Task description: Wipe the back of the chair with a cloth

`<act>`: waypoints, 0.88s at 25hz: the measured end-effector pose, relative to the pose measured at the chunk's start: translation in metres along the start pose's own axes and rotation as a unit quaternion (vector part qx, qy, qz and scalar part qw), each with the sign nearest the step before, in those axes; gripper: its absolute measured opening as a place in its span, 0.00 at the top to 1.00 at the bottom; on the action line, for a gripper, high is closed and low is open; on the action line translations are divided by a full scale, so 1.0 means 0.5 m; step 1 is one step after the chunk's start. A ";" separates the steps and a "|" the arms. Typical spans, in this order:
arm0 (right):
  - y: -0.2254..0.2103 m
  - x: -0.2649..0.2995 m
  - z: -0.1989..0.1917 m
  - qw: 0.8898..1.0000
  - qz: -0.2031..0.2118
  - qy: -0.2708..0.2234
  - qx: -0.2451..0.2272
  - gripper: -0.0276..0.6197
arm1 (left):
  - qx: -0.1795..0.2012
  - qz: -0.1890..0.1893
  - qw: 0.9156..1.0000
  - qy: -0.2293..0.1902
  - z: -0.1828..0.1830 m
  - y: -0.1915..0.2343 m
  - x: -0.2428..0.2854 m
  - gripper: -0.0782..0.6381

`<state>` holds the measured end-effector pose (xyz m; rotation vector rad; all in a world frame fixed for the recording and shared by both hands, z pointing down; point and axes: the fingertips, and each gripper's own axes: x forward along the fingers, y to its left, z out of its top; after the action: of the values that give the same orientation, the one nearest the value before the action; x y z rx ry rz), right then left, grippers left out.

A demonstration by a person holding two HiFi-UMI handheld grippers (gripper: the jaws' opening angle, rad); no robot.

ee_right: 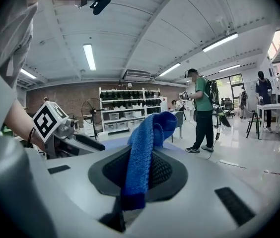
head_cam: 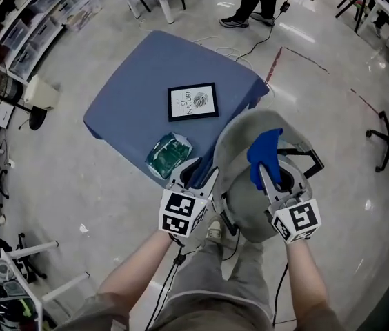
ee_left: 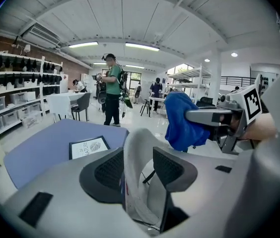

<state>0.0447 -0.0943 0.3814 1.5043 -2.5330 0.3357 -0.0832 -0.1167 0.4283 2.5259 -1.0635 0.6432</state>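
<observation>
Jaws on R gripper (head_cam: 265, 178) clamp the blue cloth (head_cam: 263, 152) over the chair back (head_cam: 239, 133), L gripper (head_cam: 198, 175) jaws apart astride its rim, both forearms stretched fwd, tilted down, side by side.

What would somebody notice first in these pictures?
The bright blue cloth stands out first. It is pinched in the right gripper, over the grey chair back in the middle of the head view. The left gripper straddles the chair's edge with its jaws open. Beyond them, a framed picture lies on a blue-covered table.
</observation>
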 end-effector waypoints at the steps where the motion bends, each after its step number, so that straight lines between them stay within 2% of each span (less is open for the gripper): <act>1: -0.004 0.015 -0.010 1.000 0.008 0.003 -0.001 0.84 | -0.001 0.006 1.000 0.002 -0.004 0.005 0.011 0.61; 7: -0.026 0.093 -0.077 0.998 0.052 0.022 -0.001 0.84 | -0.003 0.026 0.999 0.023 -0.050 0.024 0.088 0.60; 11: -0.031 0.139 -0.114 0.996 0.077 0.036 -0.005 0.84 | 0.012 0.032 0.998 0.043 -0.090 0.028 0.134 0.60; 22: 0.003 0.259 -0.199 0.983 0.167 0.067 -0.020 0.84 | -0.021 0.081 0.993 0.084 -0.182 0.072 0.217 0.58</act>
<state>-0.0145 -0.1745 0.5110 1.0015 -2.6576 0.4127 -0.0675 -0.1631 0.5662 2.3200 -1.2142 0.8518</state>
